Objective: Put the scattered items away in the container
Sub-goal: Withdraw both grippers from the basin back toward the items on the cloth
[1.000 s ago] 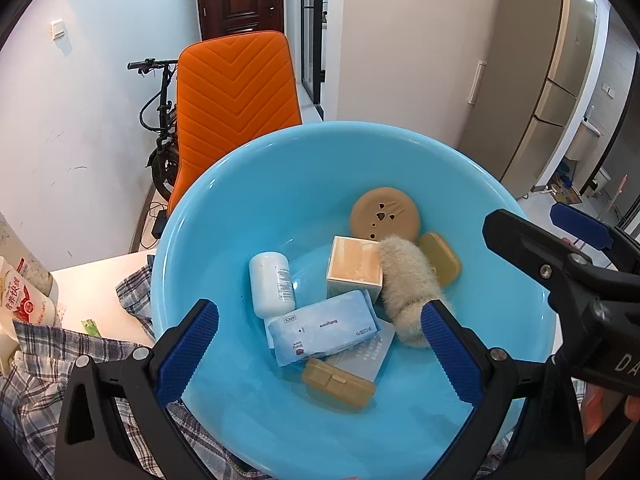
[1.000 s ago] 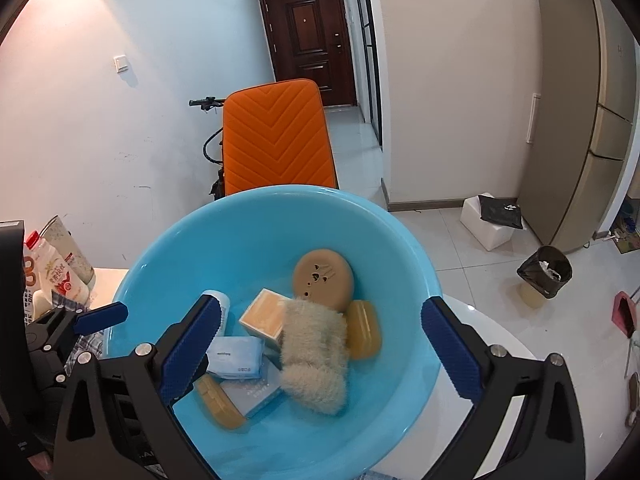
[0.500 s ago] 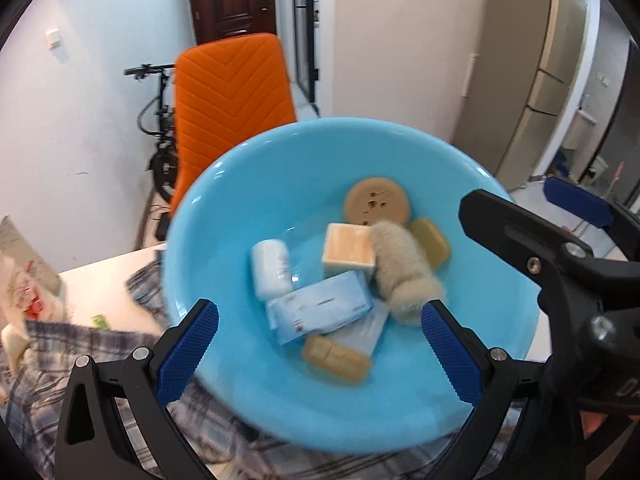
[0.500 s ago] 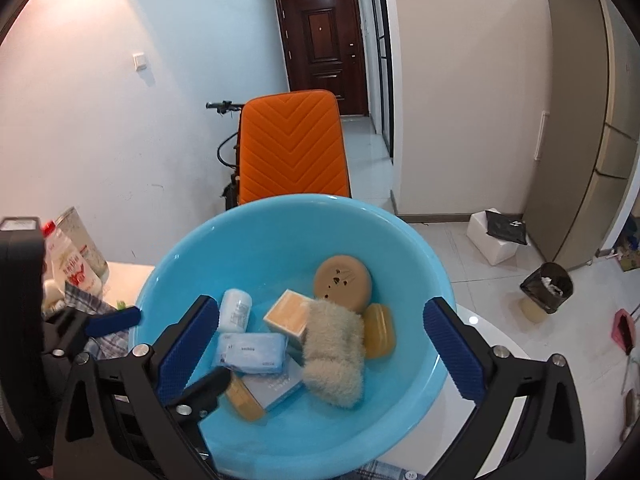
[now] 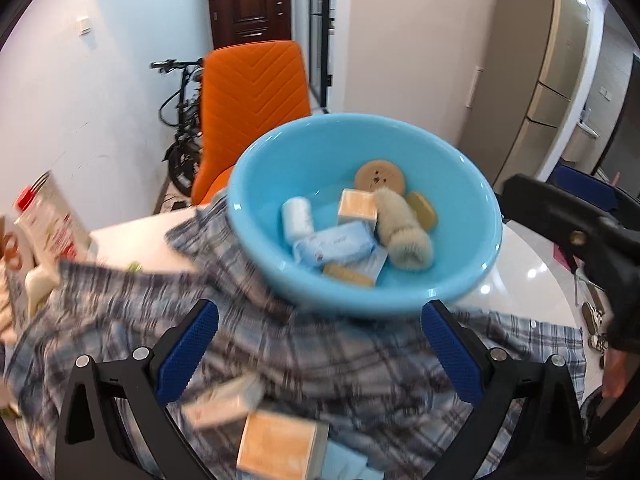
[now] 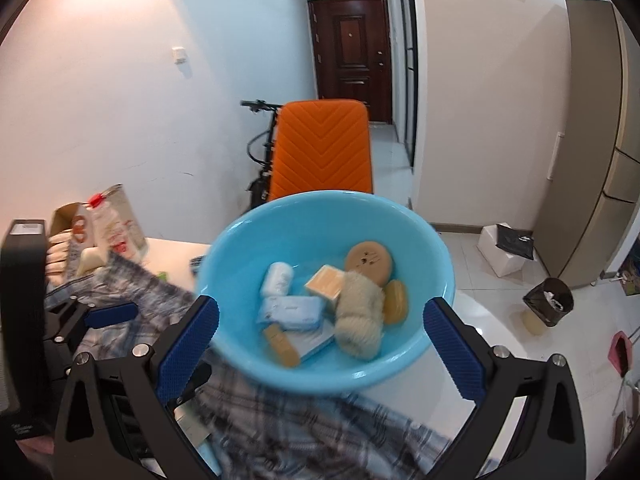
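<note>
Resting on a plaid cloth (image 5: pixel 340 356) at the far side of the bench (image 5: pixel 132 240), the blue basin (image 5: pixel 280 168) holds a white bottle (image 5: pixel 297 216), a tissue pack (image 5: pixel 334 246), a tan box (image 5: pixel 357 207), a round tan disc (image 5: pixel 380 176), a fuzzy roll (image 5: pixel 404 232) and two amber bars. Its near rim overhangs the cloth folds; its far rim stands just before an orange chair (image 5: pixel 256 92). Open floor lies to the right. The left tool (image 5: pixel 320 354) is spread wide with nothing between its pads, above the cloth. The right tool (image 6: pixel 322 346) is likewise wide and empty, flanking the basin's near rim. Near the lower edge of the left view, a tan carton (image 5: pixel 280 450) and a second packet (image 5: pixel 220 404) lie on the cloth, blurred and partly cut off. Cartons (image 6: pixel 112 220) at the left are too smeared to read.
</note>
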`<state>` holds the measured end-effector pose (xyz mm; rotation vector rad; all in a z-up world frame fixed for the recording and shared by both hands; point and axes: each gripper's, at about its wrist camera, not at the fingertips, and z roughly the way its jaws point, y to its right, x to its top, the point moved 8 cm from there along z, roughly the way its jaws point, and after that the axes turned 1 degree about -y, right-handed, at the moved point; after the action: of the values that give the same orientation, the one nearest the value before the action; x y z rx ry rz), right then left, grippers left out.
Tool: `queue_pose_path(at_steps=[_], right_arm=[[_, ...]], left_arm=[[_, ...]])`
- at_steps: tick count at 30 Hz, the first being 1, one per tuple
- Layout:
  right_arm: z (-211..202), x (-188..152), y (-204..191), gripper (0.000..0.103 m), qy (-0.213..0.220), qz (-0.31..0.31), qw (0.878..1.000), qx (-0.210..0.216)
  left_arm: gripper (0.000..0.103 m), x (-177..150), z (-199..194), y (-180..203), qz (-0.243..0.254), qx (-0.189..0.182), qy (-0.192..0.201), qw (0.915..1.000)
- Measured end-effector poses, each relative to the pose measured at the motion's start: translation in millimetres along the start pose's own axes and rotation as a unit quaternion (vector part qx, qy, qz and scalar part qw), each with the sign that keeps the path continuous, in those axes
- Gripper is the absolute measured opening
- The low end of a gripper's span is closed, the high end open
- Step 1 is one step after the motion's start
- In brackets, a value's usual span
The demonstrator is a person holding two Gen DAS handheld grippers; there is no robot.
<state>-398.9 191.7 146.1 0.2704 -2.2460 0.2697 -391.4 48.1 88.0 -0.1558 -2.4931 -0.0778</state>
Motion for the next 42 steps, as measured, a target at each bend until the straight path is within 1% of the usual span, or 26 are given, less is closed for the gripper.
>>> queue_pose_path(at_steps=[2, 4, 7, 12, 16, 18, 20, 22, 24, 26, 28, 32, 34, 38, 42], right_arm=[[-10.7, -20.1, -7.5, 0.102, -0.009, 0.002, 1.0, 0.029], [-20.4, -42.4, -12.0, 0.102, -0.022, 0.001, 0.999, 0.04], [-36.2, -70.8, -13.7, 0.102, -0.024, -0.008, 0.999, 0.03], [-58.8, -105.4, -19.0, 0.102, -0.014, -0.021, 0.999, 0.021], [-72.5, -130.4, -32.4, 0.102, 0.0, -0.049, 0.999, 0.009], [-76.8, -142.4, -44.0, 0.102, 0.006, -0.078, 0.997, 0.002], [-79.5, -155.4, -58.5, 0.102, 0.019, -0.113, 0.993, 0.004], [-79.7, -168.2, -68.4, 0.102, 0.026, -0.132, 0.991, 0.009], [-75.7, -180.8, -76.3, 0.102, 0.023, -0.134, 0.99, 0.024], [-70.2, -191.8, -81.5, 0.102, 0.013, -0.126, 0.991, 0.041], [-67.7, -199.3, -84.6, 0.102, 0.012, -0.118, 0.991, 0.054], [-68.4, -201.1, -86.4, 0.102, 0.029, -0.113, 0.992, 0.046], [-69.5, -199.1, -86.3, 0.102, 0.032, -0.115, 0.992, 0.046], [-70.8, -194.2, -85.9, 0.102, 0.036, -0.12, 0.991, 0.049], [-63.8, -191.9, -92.3, 0.102, 0.027, -0.13, 0.989, 0.065]], left_arm=[[0.103, -17.6, -9.9, 0.0, 0.005, -0.006, -0.006, 1.0], [0.103, -36.5, -19.5, -0.7, 0.007, -0.015, -0.011, 0.9998], [0.103, -66.8, -30.6, -1.8, 0.003, -0.027, -0.021, 0.9994], [0.103, -114.3, -47.8, -8.3, -0.004, -0.016, -0.023, 0.9996], [0.103, -154.4, -56.6, -11.1, -0.013, -0.022, -0.024, 0.9994], [0.103, -173.3, -59.1, -10.5, -0.019, -0.036, -0.031, 0.9987], [0.103, -192.0, -62.3, -7.6, -0.027, -0.064, -0.039, 0.9968], [0.103, -206.1, -65.8, -7.7, -0.034, -0.067, -0.039, 0.9964], [0.103, -215.1, -69.2, -8.9, -0.033, -0.056, -0.036, 0.9972], [0.103, -222.9, -70.3, -12.0, -0.03, -0.039, -0.032, 0.9983], [0.103, -229.3, -68.8, -16.0, -0.028, -0.024, -0.034, 0.9987], [0.103, -237.5, -65.0, -25.6, -0.031, -0.015, -0.042, 0.9985], [0.103, -235.6, -63.1, -30.3, -0.033, -0.009, -0.044, 0.9984], [0.103, -227.0, -63.9, -37.2, -0.033, -0.007, -0.035, 0.9988], [0.103, -218.6, -56.9, -39.0, -0.026, -0.001, -0.038, 0.999]])
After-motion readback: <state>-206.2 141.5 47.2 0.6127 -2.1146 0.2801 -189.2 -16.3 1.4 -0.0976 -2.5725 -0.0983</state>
